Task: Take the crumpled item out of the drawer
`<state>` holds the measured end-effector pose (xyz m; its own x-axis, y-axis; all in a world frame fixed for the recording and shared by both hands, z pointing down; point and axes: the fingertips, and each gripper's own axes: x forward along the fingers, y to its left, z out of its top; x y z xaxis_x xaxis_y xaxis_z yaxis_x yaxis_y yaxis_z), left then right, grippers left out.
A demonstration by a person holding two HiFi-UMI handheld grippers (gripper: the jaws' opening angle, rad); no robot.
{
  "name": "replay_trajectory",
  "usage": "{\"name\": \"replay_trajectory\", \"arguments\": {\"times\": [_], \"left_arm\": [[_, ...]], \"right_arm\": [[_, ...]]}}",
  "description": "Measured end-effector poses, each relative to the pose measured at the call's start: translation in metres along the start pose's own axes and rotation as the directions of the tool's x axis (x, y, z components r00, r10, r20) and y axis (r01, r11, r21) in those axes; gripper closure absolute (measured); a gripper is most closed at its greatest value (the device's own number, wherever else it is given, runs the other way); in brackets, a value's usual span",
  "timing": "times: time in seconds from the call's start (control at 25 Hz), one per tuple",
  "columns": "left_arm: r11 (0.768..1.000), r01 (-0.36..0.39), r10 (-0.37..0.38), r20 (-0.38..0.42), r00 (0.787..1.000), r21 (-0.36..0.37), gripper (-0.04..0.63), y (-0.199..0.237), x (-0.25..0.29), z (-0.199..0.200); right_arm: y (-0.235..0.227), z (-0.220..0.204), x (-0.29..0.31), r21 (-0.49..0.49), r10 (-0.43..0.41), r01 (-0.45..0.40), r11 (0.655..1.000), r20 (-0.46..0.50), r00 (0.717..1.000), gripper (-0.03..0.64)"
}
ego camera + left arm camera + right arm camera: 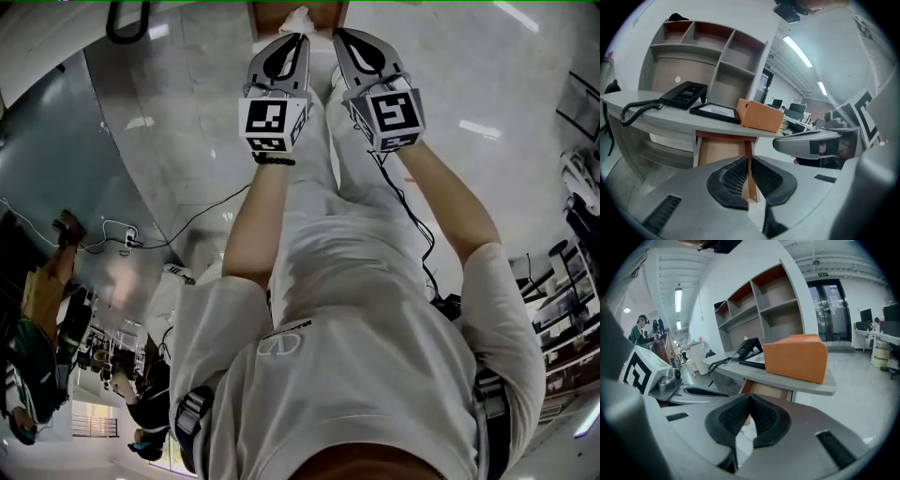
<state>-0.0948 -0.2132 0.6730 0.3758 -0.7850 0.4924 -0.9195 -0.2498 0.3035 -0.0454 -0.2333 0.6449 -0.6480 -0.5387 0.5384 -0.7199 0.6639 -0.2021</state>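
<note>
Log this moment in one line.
left gripper: shut, empty | right gripper: shut, empty | drawer: open | crumpled item: in drawer, untouched

The person wears a white short-sleeved shirt (375,319) with a small round logo (281,345) and pale trousers (314,178). A black bead band (274,159) goes round the left wrist. The left gripper (296,42) and right gripper (345,37) are grey, with black ribbed pads (733,178) and black-and-white marker cubes (272,127). A black cable (412,220) runs from the right one toward five o'clock.

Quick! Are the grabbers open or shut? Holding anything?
Left gripper: closed, holding nothing.
Right gripper: closed, holding nothing.
</note>
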Motion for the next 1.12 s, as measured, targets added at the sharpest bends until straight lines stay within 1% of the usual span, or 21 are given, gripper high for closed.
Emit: {"name": "replay_trajectory", "arguments": {"times": [0.2, 0.4, 0.52, 0.64, 0.8, 1.04, 1.12], "left_arm": [[1.0, 0.003, -0.003, -0.042, 0.999, -0.013, 0.572, 0.014, 0.026, -0.033], [0.999, -0.041, 0.039, -0.106, 0.994, -0.016, 0.571, 0.033, 0.044, -0.063], [0.999, -0.049, 0.047, -0.137, 0.989, -0.015, 0.571, 0.04, 0.052, -0.08], [0.998, -0.057, 0.054, -0.151, 0.987, -0.019, 0.571, 0.043, 0.062, -0.089], [0.996, -0.08, 0.071, -0.175, 0.982, -0.044, 0.518, 0.049, 0.068, -0.101], [0.992, -0.1, 0.077, -0.258, 0.963, -0.077, 0.367, 0.059, 0.08, -0.121], [0.991, -0.107, 0.08, -0.287, 0.955, -0.081, 0.34, 0.063, 0.085, -0.126]], "right_arm": [[-0.008, -0.035, 0.025, 0.01, 0.003, -0.002, 1.0, -0.034, 0.999, 0.615], [-0.016, -0.058, 0.043, 0.027, -0.004, 0.005, 1.0, -0.051, 0.999, 0.615], [-0.016, -0.071, 0.053, 0.037, -0.008, 0.01, 0.999, -0.056, 0.998, 0.615], [-0.018, -0.079, 0.061, 0.039, -0.006, 0.008, 0.999, -0.061, 0.998, 0.615], [-0.019, -0.091, 0.067, 0.055, -0.012, 0.016, 0.998, -0.069, 0.998, 0.616], [-0.02, -0.101, 0.07, 0.072, -0.022, 0.027, 0.997, -0.069, 0.997, 0.615], [-0.021, -0.104, 0.071, 0.08, -0.026, 0.031, 0.996, -0.066, 0.997, 0.615]]}}
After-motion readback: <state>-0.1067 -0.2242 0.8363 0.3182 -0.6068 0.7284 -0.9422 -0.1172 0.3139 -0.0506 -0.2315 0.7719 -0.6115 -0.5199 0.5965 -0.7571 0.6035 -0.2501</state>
